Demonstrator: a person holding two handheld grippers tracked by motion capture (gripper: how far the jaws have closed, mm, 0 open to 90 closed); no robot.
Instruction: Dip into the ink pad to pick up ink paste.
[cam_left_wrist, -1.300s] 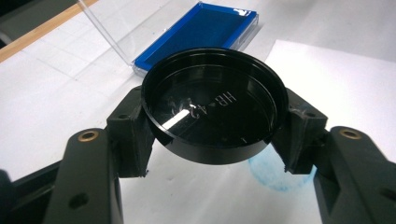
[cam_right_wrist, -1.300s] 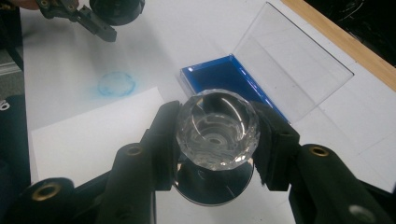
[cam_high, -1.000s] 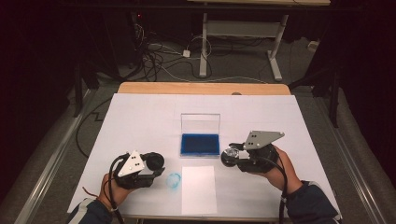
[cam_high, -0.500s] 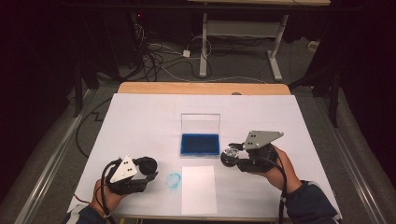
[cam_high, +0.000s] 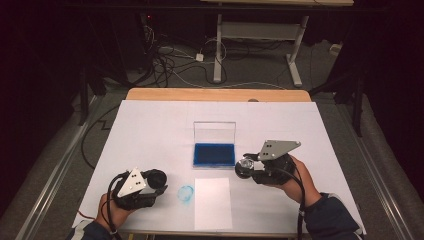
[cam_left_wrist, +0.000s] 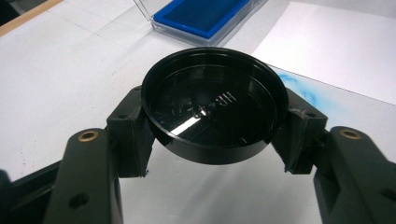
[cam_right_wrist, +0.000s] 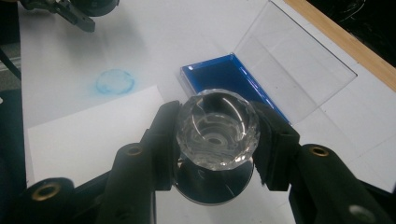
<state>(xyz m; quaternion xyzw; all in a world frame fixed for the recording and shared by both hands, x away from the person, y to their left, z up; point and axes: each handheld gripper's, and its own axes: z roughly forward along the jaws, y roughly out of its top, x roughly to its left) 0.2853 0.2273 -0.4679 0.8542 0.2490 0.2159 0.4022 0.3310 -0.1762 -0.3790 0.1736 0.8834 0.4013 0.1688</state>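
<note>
- Left gripper (cam_left_wrist: 212, 154) clamps a black round cap (cam_left_wrist: 215, 116) above the white table (cam_high: 150, 135).
- Right gripper (cam_right_wrist: 217, 154) grips a faceted clear stamp (cam_right_wrist: 218, 128) beside the blue ink pad (cam_right_wrist: 229, 81).

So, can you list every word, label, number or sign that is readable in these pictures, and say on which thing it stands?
No text can be read with certainty.
Black round cap in the left claw: raised marks on its inner face, like "III", too blurred by glare to read.
Blue ink pad, its clear lid, white paper sheet, crystal-handled stamp in the right claw: no lettering visible.
Blue round smudge on the table cover: a stain, not a sign.
</note>
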